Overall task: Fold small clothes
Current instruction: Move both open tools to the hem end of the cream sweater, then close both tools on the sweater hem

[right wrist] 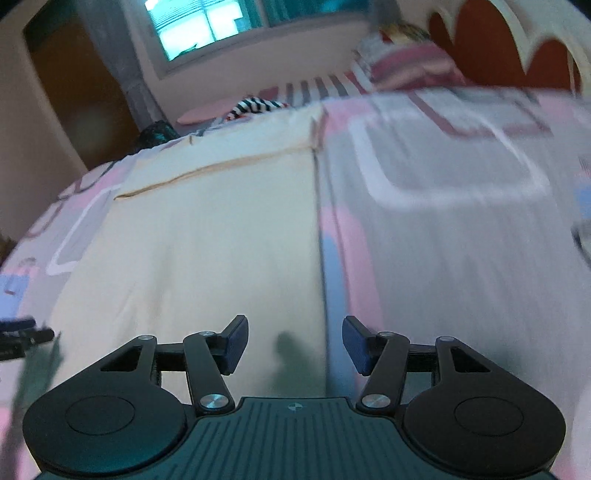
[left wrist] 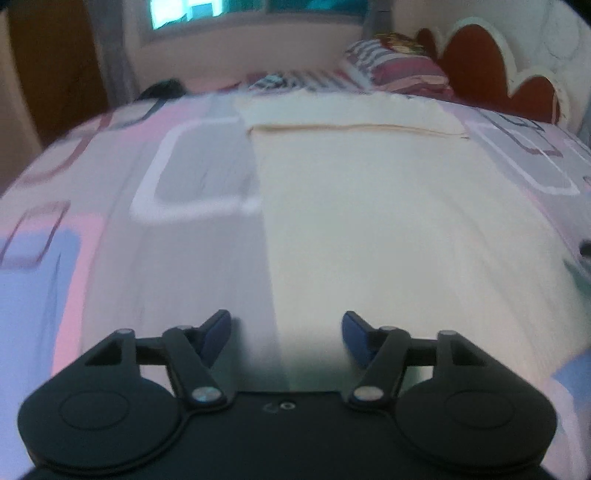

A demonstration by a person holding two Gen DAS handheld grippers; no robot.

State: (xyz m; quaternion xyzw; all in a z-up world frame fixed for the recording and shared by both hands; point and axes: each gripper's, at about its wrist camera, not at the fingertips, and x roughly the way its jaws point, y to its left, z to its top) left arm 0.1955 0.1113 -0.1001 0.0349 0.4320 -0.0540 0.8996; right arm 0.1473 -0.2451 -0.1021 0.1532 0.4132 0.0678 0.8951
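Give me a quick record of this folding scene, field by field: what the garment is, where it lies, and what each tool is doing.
garment: cream cloth, spread flat, a seam line across its far end
surface: bedspread patterned in pink, grey and white rectangles
left tool: open, holding nothing, over the cloth's left edge
right tool: open, holding nothing, over the cloth's right edge
background: striped pillows, red and white headboard, window
image quality: blurred in both views
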